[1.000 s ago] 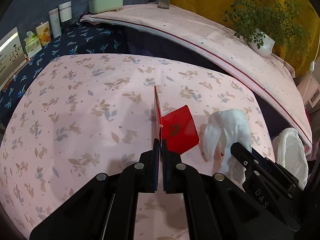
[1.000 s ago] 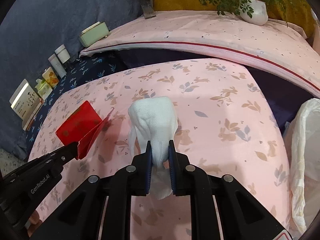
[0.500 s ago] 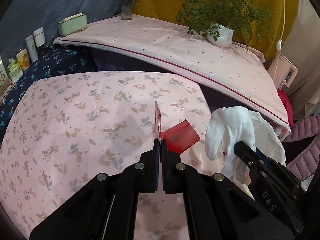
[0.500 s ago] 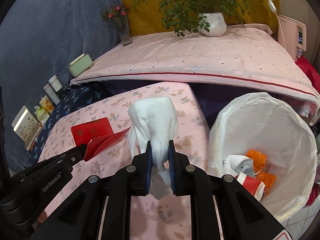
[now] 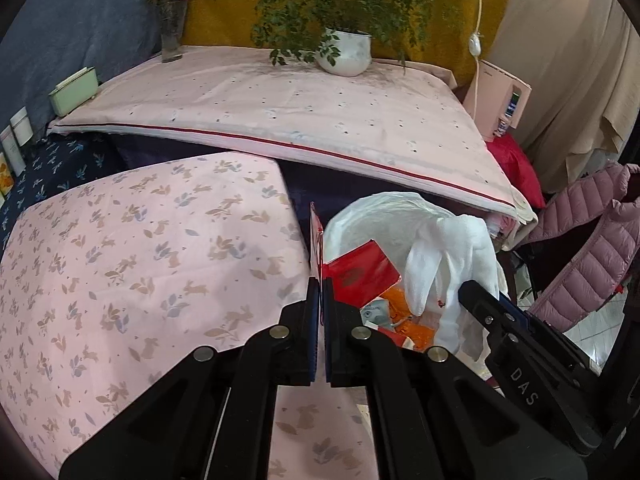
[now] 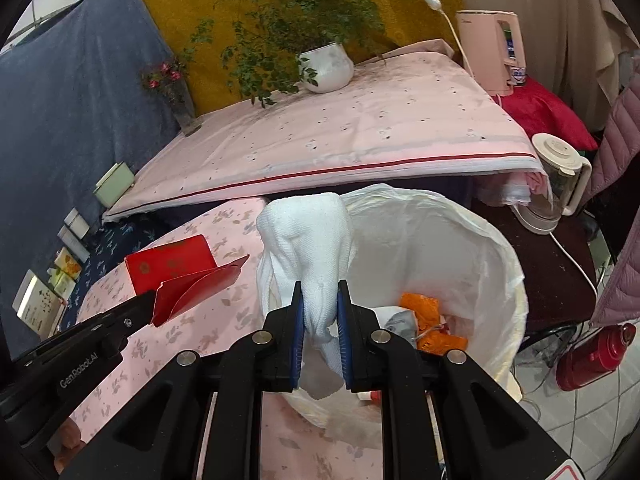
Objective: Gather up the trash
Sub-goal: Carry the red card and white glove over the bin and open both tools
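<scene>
Left gripper [image 5: 321,284]: I have it clamped on a folded red card [image 5: 360,272], held edge-up just past the bunny-print tablecloth [image 5: 140,264], at the near rim of the trash bin.
Right gripper [image 6: 320,300]: I have it pinched around a white crumpled tissue [image 6: 308,240], raised over the bin mouth.
Trash bin [image 6: 496,248]: white liner, beside the table; orange wrappers [image 6: 424,312] and paper scraps inside.
Behind: potted plant [image 6: 326,66], pink kettle [image 6: 492,52], blender jug [image 6: 556,184].
</scene>
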The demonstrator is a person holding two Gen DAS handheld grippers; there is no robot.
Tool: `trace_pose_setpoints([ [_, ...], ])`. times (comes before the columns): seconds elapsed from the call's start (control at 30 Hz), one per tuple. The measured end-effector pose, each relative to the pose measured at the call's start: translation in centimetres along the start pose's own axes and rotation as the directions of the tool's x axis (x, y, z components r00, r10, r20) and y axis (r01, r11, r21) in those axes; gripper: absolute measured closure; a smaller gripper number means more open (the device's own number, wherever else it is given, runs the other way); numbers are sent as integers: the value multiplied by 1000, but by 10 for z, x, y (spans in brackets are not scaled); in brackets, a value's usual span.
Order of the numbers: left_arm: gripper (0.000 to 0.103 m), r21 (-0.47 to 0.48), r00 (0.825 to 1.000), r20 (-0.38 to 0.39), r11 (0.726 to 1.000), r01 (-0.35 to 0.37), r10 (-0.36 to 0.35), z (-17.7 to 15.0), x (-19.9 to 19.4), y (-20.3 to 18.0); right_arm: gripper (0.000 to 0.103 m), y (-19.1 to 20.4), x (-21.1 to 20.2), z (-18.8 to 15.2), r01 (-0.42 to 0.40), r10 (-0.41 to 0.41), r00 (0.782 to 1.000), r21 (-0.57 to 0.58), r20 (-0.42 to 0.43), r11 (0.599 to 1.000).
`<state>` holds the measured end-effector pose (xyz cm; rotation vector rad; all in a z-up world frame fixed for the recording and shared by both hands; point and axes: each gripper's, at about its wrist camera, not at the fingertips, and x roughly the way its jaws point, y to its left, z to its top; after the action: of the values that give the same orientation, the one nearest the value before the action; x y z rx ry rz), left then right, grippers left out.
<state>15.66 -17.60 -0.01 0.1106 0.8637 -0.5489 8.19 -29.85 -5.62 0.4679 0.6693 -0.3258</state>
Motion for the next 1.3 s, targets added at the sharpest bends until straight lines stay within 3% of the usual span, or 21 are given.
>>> trace_pose_setpoints([
  [0.37,98,83,997,-36,994,74,-71,-3,16,-54,89,-50,-12,-2,36,-37,999,69,10,997],
  [0.5,71,79,998,-26,995,57,-55,-5,17,-55,89,-56,-12,-2,40,-41,999,78,11,996],
  [1.3,66,45,1000,-20,999,-21,22,-10,15,-24,88,-28,-9,2,23,-23,1000,2,8,1000],
])
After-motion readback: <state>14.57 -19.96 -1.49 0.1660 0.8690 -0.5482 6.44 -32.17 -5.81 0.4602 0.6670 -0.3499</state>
